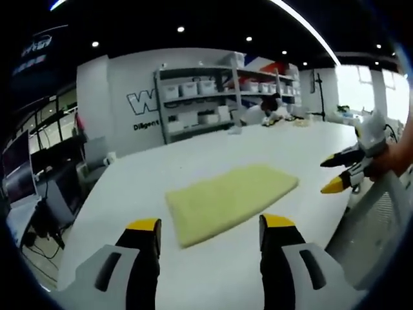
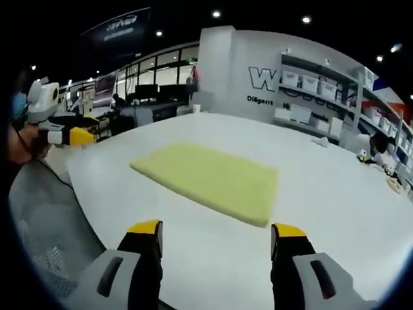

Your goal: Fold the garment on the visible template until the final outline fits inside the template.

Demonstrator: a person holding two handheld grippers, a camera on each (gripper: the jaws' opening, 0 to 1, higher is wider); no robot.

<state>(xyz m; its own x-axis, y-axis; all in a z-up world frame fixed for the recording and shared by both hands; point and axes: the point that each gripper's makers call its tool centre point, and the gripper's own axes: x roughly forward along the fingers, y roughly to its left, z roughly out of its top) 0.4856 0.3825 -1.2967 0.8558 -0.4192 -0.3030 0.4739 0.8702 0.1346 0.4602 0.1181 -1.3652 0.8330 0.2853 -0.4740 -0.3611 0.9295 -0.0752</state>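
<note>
A pale yellow garment (image 1: 229, 200) lies folded flat into a rectangle on the white table (image 1: 161, 174). My left gripper (image 1: 210, 227) hovers open just short of its near edge, nothing between the yellow-tipped jaws. The right gripper (image 1: 337, 173) reaches in from the right of the left gripper view, open, off the garment's far right end. In the right gripper view the same garment (image 2: 210, 177) rests ahead of my open right gripper (image 2: 216, 231). The left gripper (image 2: 68, 134) shows at the far left there, held by a hand. I see no template outline on the table.
The white table (image 2: 335, 194) runs far back. Shelving with white bins (image 1: 200, 97) stands behind it against a wall with lettering. A person (image 1: 268, 110) works at the table's far end. Desks and monitors (image 1: 26, 174) sit off the left edge. A grey mesh chair (image 2: 45, 213) is near the table's corner.
</note>
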